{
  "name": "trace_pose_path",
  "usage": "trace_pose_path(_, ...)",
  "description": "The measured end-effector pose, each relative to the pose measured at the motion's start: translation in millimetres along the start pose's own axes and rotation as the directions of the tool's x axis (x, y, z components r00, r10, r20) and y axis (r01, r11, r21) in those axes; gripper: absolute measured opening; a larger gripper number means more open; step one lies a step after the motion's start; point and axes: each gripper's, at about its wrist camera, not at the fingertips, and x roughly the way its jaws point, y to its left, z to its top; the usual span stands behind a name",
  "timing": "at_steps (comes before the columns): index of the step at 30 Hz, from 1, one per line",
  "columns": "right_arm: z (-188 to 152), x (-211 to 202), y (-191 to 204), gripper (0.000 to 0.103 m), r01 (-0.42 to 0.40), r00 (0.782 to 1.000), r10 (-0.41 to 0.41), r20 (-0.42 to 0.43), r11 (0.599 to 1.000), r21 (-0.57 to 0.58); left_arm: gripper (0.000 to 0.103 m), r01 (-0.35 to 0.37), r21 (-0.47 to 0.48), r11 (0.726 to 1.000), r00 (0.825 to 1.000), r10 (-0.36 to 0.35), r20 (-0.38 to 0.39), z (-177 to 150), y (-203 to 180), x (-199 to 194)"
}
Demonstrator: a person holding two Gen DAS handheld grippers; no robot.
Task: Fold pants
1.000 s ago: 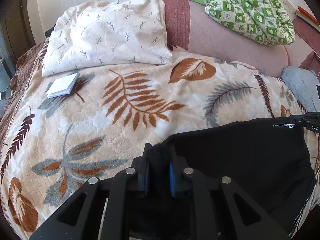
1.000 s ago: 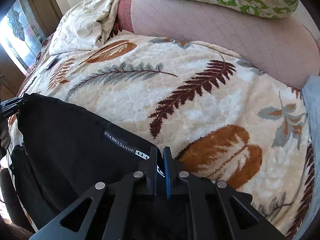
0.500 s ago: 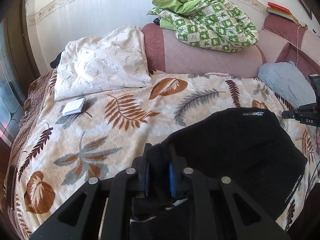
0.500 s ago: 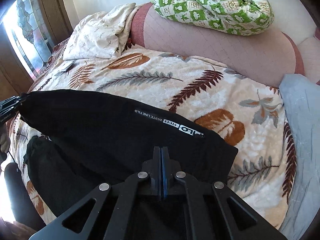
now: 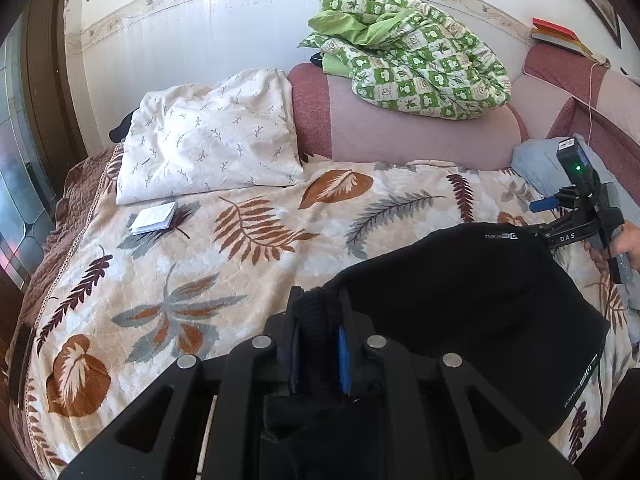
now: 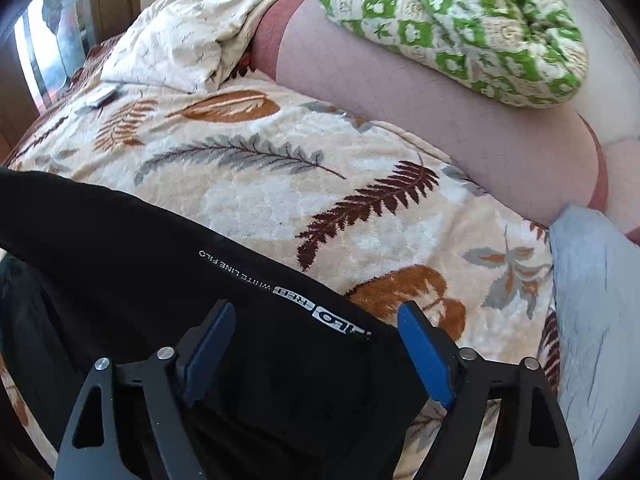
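Observation:
Black pants [image 5: 472, 300] with white lettering lie on the leaf-patterned blanket [image 5: 248, 240] at the near right of the bed. My left gripper [image 5: 319, 328] is shut on a thick cuff of the pants, bunched between its blue pads. My right gripper [image 6: 316, 344] is open and empty, its blue pads spread wide just above the pants [image 6: 160, 280] near the lettering. The right gripper also shows in the left wrist view [image 5: 568, 220], at the pants' far right edge.
A white pillow [image 5: 208, 148] and a small white booklet [image 5: 154, 218] lie at the back left. A green checked quilt [image 5: 412, 72] sits on the pink headboard [image 5: 400, 136]. A light blue cloth [image 6: 596, 300] lies at the right edge of the bed.
My right gripper has let go of the pants and opened wide. The pants have settled onto the blanket. My left gripper stays shut on the cuff and has pulled back and up.

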Motion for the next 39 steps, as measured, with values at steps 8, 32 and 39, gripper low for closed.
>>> trace_pose_path(8, 18.9, 68.3, 6.4, 0.078, -0.144, 0.981, 0.120, -0.152, 0.977, -0.158, 0.014, 0.011, -0.081, 0.997, 1.000, -0.011, 0.004, -3.1, 18.7, 11.0)
trace_pose_path(32, -0.9, 31.3, 15.3, 0.008, -0.177, 0.981, 0.167, -0.100, 0.978, -0.112, 0.014, -0.021, -0.161, 0.987, 1.000, 0.022, 0.002, -9.5, 27.0, 8.8)
trace_pose_path(39, -21.1, -39.3, 28.5, 0.008, -0.073, 0.997, 0.073, -0.001, 0.995, -0.067, 0.014, -0.031, -0.099, 0.995, 0.998, 0.036, 0.042, -19.1, 16.7, -22.9)
